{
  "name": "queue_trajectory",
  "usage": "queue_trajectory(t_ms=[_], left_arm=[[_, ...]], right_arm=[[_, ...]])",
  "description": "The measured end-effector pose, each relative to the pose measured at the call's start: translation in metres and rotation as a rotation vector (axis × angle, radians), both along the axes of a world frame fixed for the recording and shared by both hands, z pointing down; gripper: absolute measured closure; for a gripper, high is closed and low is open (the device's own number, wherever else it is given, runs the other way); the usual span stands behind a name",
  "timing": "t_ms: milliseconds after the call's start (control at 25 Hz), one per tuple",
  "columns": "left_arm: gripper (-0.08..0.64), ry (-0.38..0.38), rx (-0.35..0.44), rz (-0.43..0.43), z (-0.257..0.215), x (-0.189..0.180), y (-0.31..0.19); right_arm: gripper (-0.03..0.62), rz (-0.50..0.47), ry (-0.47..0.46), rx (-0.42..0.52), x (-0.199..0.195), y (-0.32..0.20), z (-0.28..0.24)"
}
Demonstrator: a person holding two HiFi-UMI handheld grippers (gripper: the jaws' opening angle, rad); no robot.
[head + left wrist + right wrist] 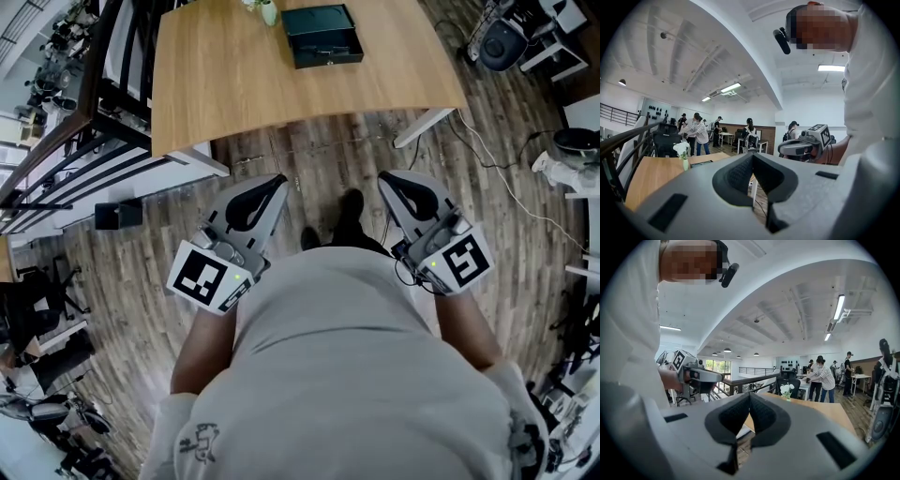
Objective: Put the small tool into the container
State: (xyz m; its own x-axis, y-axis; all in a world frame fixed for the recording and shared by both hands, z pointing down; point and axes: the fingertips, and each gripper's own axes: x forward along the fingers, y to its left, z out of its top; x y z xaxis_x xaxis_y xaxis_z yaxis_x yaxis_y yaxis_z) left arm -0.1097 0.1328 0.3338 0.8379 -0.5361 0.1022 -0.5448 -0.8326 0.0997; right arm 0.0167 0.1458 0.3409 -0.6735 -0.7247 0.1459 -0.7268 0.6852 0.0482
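Wood floor below, and a wooden counter (234, 84) carries the open dark container (322, 36) near a flower vase (268, 11). The left gripper (279, 180) and right gripper (384, 178) hang well short of it, jaws pressed together, pinching nothing.

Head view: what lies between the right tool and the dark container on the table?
Between the right tool and the container, only wood floor and bare tabletop show, in the head view.
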Motion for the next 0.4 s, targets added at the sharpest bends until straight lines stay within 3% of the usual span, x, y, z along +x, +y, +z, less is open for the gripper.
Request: queue_trajectory(t_ms=[400], left_arm=[[0.555,0.004,-0.008,0.011,0.0000,0.0023,-0.0018]], right_arm=[[0.586,0.002,0.012,-0.006,0.0028,0.0012,0.0001]])
